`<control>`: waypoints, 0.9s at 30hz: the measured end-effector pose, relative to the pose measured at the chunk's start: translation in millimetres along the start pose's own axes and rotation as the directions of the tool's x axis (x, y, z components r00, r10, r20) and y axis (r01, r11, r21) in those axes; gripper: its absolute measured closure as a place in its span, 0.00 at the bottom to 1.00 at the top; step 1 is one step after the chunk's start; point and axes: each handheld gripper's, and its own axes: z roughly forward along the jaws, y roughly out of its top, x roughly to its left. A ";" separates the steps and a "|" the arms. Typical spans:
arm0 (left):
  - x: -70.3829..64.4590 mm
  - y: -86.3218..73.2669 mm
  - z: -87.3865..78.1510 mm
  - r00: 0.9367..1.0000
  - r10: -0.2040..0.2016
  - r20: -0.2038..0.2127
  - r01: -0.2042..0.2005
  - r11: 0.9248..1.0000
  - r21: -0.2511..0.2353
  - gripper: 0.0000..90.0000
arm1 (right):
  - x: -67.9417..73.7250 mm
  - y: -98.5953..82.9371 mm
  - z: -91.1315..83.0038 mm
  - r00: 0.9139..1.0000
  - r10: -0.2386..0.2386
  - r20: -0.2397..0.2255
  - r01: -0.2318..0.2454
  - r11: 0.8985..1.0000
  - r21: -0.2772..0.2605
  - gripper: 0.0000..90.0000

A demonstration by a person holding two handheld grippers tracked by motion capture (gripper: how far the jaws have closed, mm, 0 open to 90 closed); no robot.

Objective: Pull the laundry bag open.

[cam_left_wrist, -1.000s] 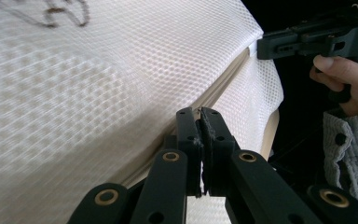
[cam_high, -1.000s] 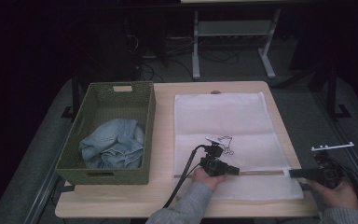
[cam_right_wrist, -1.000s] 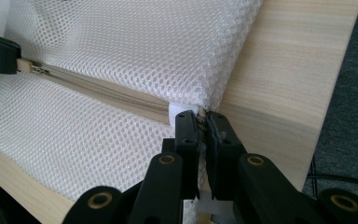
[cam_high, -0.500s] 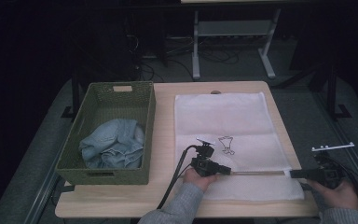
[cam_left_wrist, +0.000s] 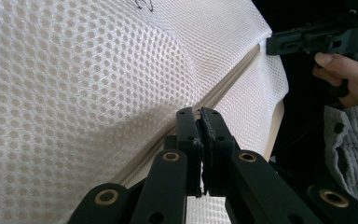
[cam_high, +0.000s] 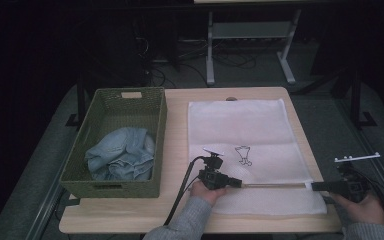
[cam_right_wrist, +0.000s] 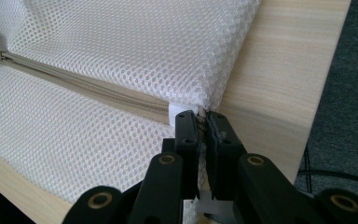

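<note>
A white mesh bag (cam_high: 240, 125) with a small black drawing lies flat on the wooden table (cam_high: 175, 210). A zipper (cam_high: 275, 185) runs across the bag near its front edge. My left gripper (cam_high: 239, 183) is shut on the zipper pull at the zipper's left part; in the left gripper view the jaws (cam_left_wrist: 199, 114) meet right on the zipper line (cam_left_wrist: 228, 79). My right gripper (cam_high: 314, 186) is shut on the white fabric tab (cam_right_wrist: 179, 111) at the zipper's right end, at the bag's right edge (cam_right_wrist: 202, 117).
A green woven basket (cam_high: 80, 165) stands on the left of the table with crumpled blue denim (cam_high: 120, 155) inside. Bare wood runs between basket and bag. The table's right edge (cam_right_wrist: 279, 93) is just beside my right gripper, with dark floor beyond.
My left gripper has slid leftward along the zipper, away from the right gripper. The right gripper has stayed at the bag's right edge.
</note>
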 end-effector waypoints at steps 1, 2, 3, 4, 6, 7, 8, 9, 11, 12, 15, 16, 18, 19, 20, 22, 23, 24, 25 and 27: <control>-0.3 -0.2 -0.7 1.000 0.005 -0.007 -0.005 1.000 0.001 0.97 | 0.4 0.2 0.2 1.000 -0.001 -0.001 0.001 1.000 0.000 0.93; 0.1 -0.5 -1.4 1.000 0.006 -0.003 -0.006 1.000 0.001 0.97 | 1.0 0.2 0.0 1.000 -0.002 0.006 0.002 1.000 0.001 0.93; 0.6 -0.6 -2.4 1.000 0.003 0.002 -0.003 1.000 0.001 0.97 | 0.8 0.2 0.0 1.000 -0.001 0.005 0.001 1.000 0.001 0.93; 0.5 -0.9 -3.6 1.000 0.004 -0.006 -0.004 1.000 0.001 0.97 | 0.9 0.1 -0.2 1.000 -0.002 0.001 0.002 1.000 0.000 0.93; 2.0 -1.2 -6.3 1.000 0.002 -0.002 -0.002 1.000 -0.002 0.97 | 1.5 0.2 -0.6 1.000 -0.003 0.014 0.003 1.000 0.001 0.93; 2.5 -1.4 -7.2 1.000 0.000 0.001 0.000 1.000 -0.004 0.97 | 1.3 0.2 -0.9 1.000 -0.003 0.011 0.003 1.000 -0.001 0.93; 2.7 -1.7 -8.7 1.000 0.003 -0.008 -0.003 1.000 -0.005 0.97 | 1.1 0.2 -1.0 1.000 -0.004 0.004 0.004 1.000 -0.002 0.93; 3.5 -1.9 -9.8 1.000 0.001 -0.004 -0.001 1.000 -0.005 0.97 | 1.4 0.4 -1.0 1.000 -0.005 0.015 0.005 1.000 -0.002 0.93; 4.2 -2.6 -11.8 1.000 -0.002 -0.004 0.001 1.000 -0.007 0.97 | 1.5 0.5 -0.8 1.000 -0.002 0.016 0.002 1.000 0.002 0.93; 4.4 -2.9 -13.0 1.000 -0.002 -0.004 0.002 1.000 -0.005 0.97 | 1.3 0.6 -0.7 1.000 -0.002 0.015 0.002 1.000 0.003 0.93; 5.0 -3.0 -16.7 1.000 0.001 -0.013 -0.001 1.000 -0.006 0.97 | 2.0 1.4 -0.7 1.000 -0.005 0.021 0.005 1.000 0.005 0.93; 5.4 -3.2 -18.0 1.000 -0.002 -0.007 0.002 1.000 -0.006 0.97 | 2.0 1.5 -1.1 1.000 -0.007 0.024 0.007 1.000 0.004 0.93; 5.1 -3.4 -20.4 1.000 0.000 -0.015 0.000 1.000 -0.007 0.97 | 2.1 1.4 -1.5 1.000 -0.007 0.024 0.007 1.000 0.001 0.93; 5.5 -3.6 -22.0 1.000 0.003 -0.017 -0.003 1.000 -0.004 0.97 | 2.0 1.5 -1.5 1.000 -0.007 0.025 0.007 1.000 0.003 0.93; 5.6 -3.9 -23.2 1.000 0.001 -0.016 -0.001 1.000 -0.008 0.97 | 1.8 1.6 -1.4 1.000 -0.006 0.026 0.006 1.000 0.003 0.93; 6.1 -4.4 -25.8 1.000 0.002 -0.020 -0.002 1.000 -0.008 0.97 | 1.4 1.6 -1.5 1.000 -0.007 0.023 0.007 1.000 0.001 0.93; 6.8 -4.8 -27.0 1.000 0.001 -0.016 -0.001 1.000 -0.006 0.97 | 1.6 1.8 -1.5 1.000 -0.007 0.029 0.007 1.000 0.004 0.93; 6.5 -5.3 -27.7 1.000 -0.001 -0.020 0.001 1.000 -0.011 0.97 | 1.5 1.9 -1.4 1.000 -0.006 0.023 0.006 1.000 0.004 0.93; 6.7 -5.6 -28.8 1.000 0.003 -0.020 -0.003 1.000 -0.008 0.97 | 1.9 2.0 -1.4 1.000 -0.008 0.027 0.007 1.000 0.005 0.93; 6.5 -7.2 -30.9 1.000 -0.002 -0.016 0.002 1.000 -0.012 0.97 | 2.6 2.3 -0.9 1.000 -0.010 0.029 0.009 1.000 0.008 0.93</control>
